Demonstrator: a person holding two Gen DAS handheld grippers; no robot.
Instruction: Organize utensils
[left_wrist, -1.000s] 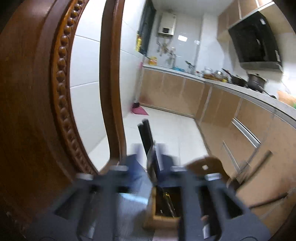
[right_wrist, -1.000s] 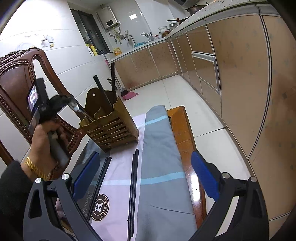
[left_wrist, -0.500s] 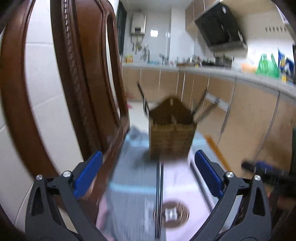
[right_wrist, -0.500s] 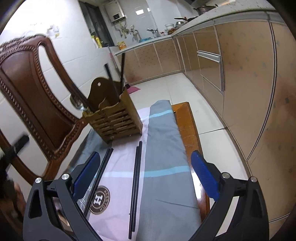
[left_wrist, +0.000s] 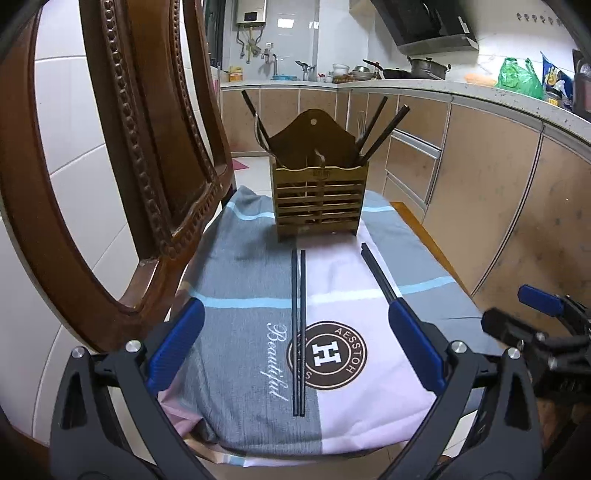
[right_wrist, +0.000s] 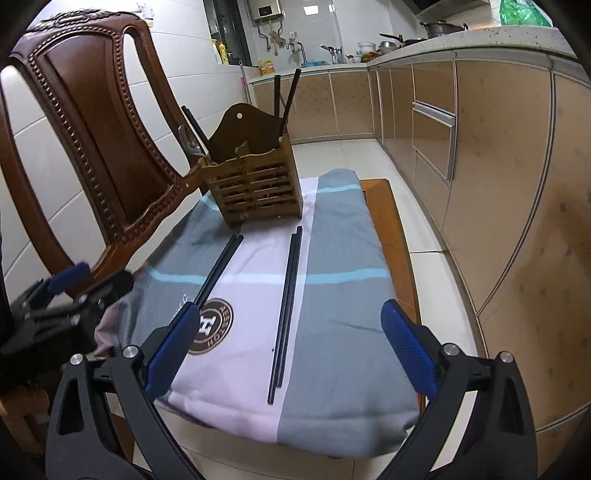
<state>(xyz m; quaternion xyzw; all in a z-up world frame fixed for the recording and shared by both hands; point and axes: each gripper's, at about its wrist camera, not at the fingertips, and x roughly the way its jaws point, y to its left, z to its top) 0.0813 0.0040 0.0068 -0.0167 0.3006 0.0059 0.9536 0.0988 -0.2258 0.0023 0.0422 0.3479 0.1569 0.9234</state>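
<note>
A: Left wrist?
B: Left gripper (left_wrist: 295, 347) fingers spread, empty. One chopstick pair (left_wrist: 299, 328) lies between them on the cloth (left_wrist: 240, 295), before the wooden utensil holder (left_wrist: 318, 201).
A: Right wrist?
B: Right gripper (right_wrist: 291, 347) fingers wide, empty, over a second chopstick pair (right_wrist: 286, 310).

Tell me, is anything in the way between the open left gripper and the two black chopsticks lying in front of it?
No, nothing visible blocks them. The left gripper is open over the cloth, and the chopstick pair lies bare between its fingers, pointing toward the wooden holder.
</note>
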